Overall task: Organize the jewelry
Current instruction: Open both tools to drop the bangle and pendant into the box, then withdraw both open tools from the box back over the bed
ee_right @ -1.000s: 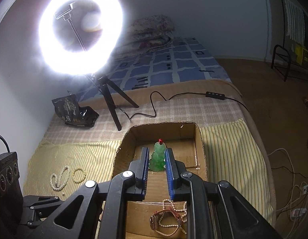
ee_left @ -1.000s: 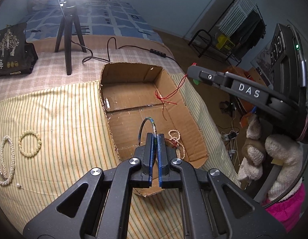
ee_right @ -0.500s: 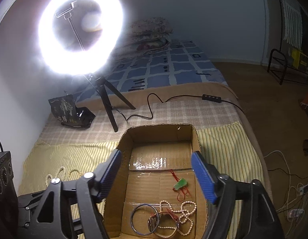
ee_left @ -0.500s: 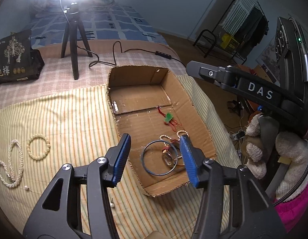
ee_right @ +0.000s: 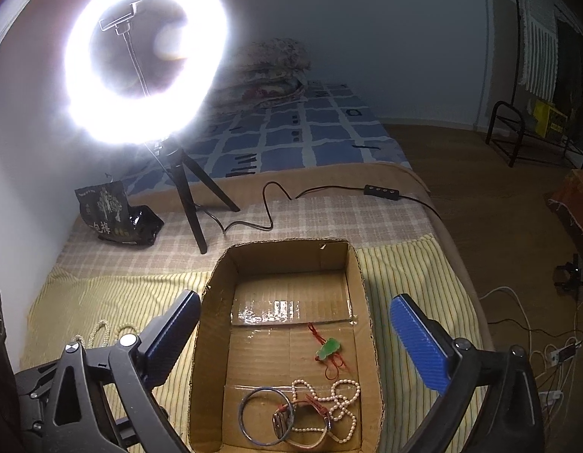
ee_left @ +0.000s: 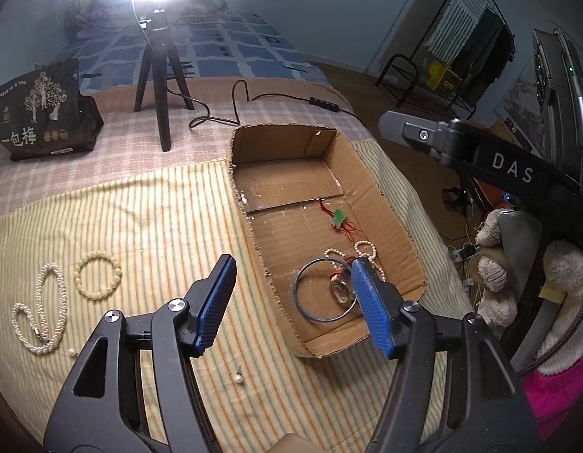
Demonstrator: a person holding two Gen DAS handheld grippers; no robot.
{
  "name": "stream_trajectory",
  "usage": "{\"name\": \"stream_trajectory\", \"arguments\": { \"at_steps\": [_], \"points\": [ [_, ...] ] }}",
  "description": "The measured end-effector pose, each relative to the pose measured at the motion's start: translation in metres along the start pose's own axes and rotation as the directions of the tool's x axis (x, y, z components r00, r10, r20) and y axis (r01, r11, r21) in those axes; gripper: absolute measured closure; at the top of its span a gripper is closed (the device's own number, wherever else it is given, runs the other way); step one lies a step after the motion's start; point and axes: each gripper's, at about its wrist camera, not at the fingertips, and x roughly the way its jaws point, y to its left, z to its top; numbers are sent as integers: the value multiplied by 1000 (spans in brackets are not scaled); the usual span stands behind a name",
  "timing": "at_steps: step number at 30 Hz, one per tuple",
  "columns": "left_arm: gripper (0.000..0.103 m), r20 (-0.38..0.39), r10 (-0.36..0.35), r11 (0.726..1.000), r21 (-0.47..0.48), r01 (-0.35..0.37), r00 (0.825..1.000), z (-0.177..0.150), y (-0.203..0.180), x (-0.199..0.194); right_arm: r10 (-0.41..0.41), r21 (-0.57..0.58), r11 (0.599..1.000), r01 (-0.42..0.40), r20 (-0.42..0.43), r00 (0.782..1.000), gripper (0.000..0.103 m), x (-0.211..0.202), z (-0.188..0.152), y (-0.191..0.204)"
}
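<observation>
An open cardboard box (ee_left: 370, 177) (ee_right: 361, 275) lies on the striped cloth. Inside lie a blue bangle (ee_left: 310, 309) (ee_right: 253, 407), a green pendant on red cord (ee_left: 338, 218) (ee_right: 329, 349), a pearl strand (ee_right: 342, 402) and a watch (ee_right: 282, 421). My left gripper (ee_left: 291, 305) is open and empty, above the box's near left edge. My right gripper (ee_right: 295, 339) is open and empty, above the box. On the cloth to the left lie a cream bead bracelet (ee_left: 97, 277), a white pearl necklace (ee_left: 40, 319) and a loose pearl earring (ee_left: 238, 377).
A ring light on a tripod (ee_left: 159, 75) (ee_right: 189, 196) stands behind the box with its cable (ee_right: 269, 207). A black snack bag (ee_left: 42, 113) (ee_right: 117, 215) sits at the back left. The bed's edge drops to the floor on the right, with plush toys (ee_left: 495, 275).
Both grippers opened: the left let the blue bangle drop into the box, the right let the green pendant drop. Both have pulled back and up from the box.
</observation>
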Motion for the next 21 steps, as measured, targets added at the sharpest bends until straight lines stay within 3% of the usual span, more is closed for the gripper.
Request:
{"name": "stream_trajectory", "arguments": {
  "at_steps": [14, 21],
  "points": [
    [38, 52, 70, 997, -32, -68, 996, -13, 56, -51, -34, 21, 999, 35, -27, 999, 0, -11, -13, 22],
    [38, 92, 105, 991, -92, -96, 990, -19, 96, -87, -20, -50, 999, 18, -35, 999, 0, -18, -27, 54]
  ]
}}
